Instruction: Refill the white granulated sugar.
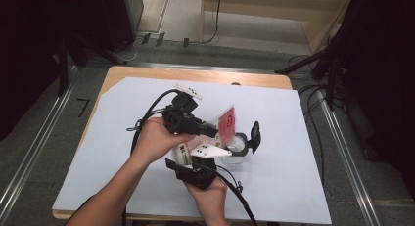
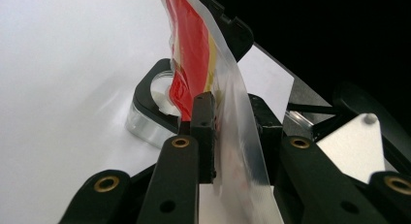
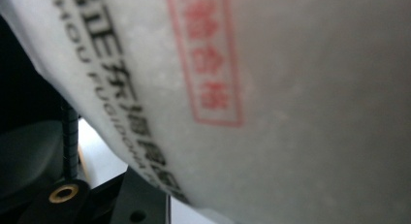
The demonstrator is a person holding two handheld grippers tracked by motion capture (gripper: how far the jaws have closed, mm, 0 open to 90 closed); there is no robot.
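White sheet covers the tabletop point(image 1: 122, 138); the wooden edge shows at the far side. Both forearms enter from the near edge and meet near the centre.

Left claw point(image 1: 214, 130), held in the left hand point(image 1: 154, 138), points to the person's right and is clamped on a red-and-clear plastic sachet point(image 1: 226, 124). In the left gripper view the claw point(image 2: 228, 132) has its jaws pressed together on the sachet's point(image 2: 194, 64) lower clear edge; the film stands upright between them, long axis rising away from the jaws.

Right claw point(image 1: 188, 155), in the right hand point(image 1: 210, 194), sits just below and nearer the person. In the right gripper view a white printed packet surface point(image 3: 266, 98) with black and red characters lies right against the lens. Whether the jaws are apart or together on it I cannot tell.

Small clear jar point(image 1: 239, 150) with a black flip lid point(image 1: 255, 135) standing open rests on the tabletop, directly under and just beyond the sachet's raised end. In the left gripper view the jar's point(image 2: 150, 117) mouth lies ahead of the jaws, past the sachet.

Judgement: the sachet is held above the jar mouth, so tearing or tipping it towards the opening seems to be the step in hand. Left claw is nearer the jar.

Sachet appearance: red and yellow print, transparent sealed margin, limp and thin.
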